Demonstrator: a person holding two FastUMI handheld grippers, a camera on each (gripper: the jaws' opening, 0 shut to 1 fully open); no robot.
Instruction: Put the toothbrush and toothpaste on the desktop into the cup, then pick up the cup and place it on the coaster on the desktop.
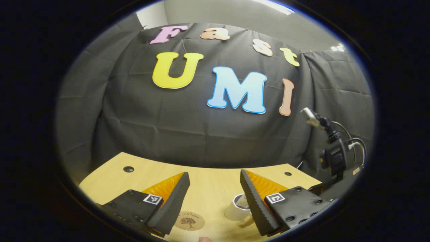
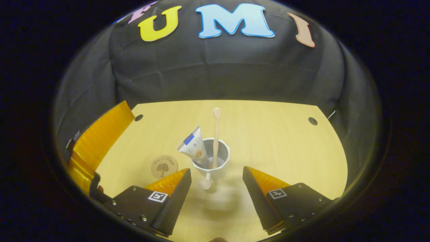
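With toothbrush [image 2: 216,134] and toothpaste [image 2: 194,146] standing in the cup [image 2: 213,165] mid-table, the empty, wide-open right gripper [image 2: 217,188] should close squarely on the cup's wall, keeping it upright toward the coaster [image 2: 164,166] beside it nearer the table's left edge; the left gripper [image 1: 215,198] hangs open, empty.

White cup [image 2: 215,168], pale wooden toothbrush [image 2: 216,134], tree-printed coaster [image 2: 164,166]
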